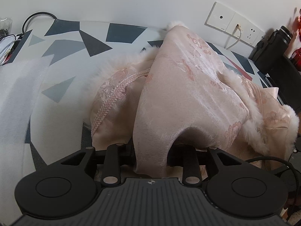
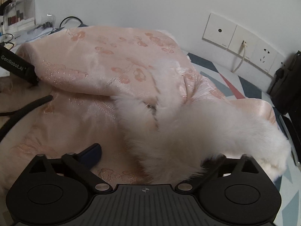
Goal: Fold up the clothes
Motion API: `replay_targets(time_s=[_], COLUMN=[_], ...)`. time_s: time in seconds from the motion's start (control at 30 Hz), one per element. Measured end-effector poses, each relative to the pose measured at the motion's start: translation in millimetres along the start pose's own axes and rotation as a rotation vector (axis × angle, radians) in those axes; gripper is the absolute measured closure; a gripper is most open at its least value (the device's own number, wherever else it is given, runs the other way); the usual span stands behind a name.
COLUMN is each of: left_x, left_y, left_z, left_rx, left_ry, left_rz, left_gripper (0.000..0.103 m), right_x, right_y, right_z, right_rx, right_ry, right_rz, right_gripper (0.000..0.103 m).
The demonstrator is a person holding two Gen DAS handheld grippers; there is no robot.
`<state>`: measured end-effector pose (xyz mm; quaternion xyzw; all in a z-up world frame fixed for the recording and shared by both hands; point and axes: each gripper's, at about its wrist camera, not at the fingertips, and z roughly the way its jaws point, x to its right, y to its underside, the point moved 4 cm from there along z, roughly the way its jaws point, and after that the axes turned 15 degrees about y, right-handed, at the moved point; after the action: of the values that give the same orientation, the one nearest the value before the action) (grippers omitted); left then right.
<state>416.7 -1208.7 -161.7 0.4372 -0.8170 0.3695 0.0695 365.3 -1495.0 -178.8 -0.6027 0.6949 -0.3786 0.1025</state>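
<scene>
- The left wrist view sits just behind its own fingers [image 1: 131, 148], looking forward and steeply down, very close to the pink garment [image 1: 188, 86] that fills the middle.
- Its far edge takes in the patterned tabletop [image 1: 75, 41] at 11 o'clock and the wall sockets [image 1: 233, 26] at 2 o'clock.
- The right wrist view looks the same way from behind its own fingers [image 2: 92, 154], just as near the pink garment [image 2: 105, 66].
- Both views share the garment, its fur trim [image 2: 188, 131], the wall sockets [image 2: 242, 45] and the white wall [image 2: 150, 3].
- The right view shows the other gripper [image 2: 18, 67] at 9 o'clock.
</scene>
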Motion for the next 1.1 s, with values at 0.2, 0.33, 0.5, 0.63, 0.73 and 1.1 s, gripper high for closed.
replay_targets(time_s=[0.2, 0.33, 0.5, 0.63, 0.73, 1.1], left_x=[-0.6, 0.8, 3.1, 4.1, 5.0, 5.5], left_y=[-0.7, 0.1, 2.3, 2.6, 3.2, 4.9], left_z=[1.6, 2.6, 3.3, 3.4, 3.3, 0.4], left_rx=[0.003, 0.011, 0.030, 0.039, 0.043, 0.050], left_ry=[0.007, 0.007, -0.001, -0.005, -0.011, -0.025], left_rz=[0.001, 0.007, 0.018, 0.023, 0.026, 0.014], left_gripper=[0.068, 0.065, 0.062, 0.060, 0.059, 0.054], right_x=[3.3, 5.1, 4.8, 4.7, 4.7, 4.4], right_y=[-1.8, -1.8, -0.6, 0.1, 0.0, 0.3], right_z=[6.8, 8.7, 8.7, 8.7, 9.4, 8.9], right_rx=[0.003, 0.012, 0.027, 0.033, 0.035, 0.034], right_ry=[0.017, 0.023, 0.028, 0.031, 0.031, 0.035], right_rz=[0.035, 0.052, 0.068, 0.073, 0.074, 0.077], right_gripper=[0.001, 0.001, 0.001, 0.001, 0.001, 0.001])
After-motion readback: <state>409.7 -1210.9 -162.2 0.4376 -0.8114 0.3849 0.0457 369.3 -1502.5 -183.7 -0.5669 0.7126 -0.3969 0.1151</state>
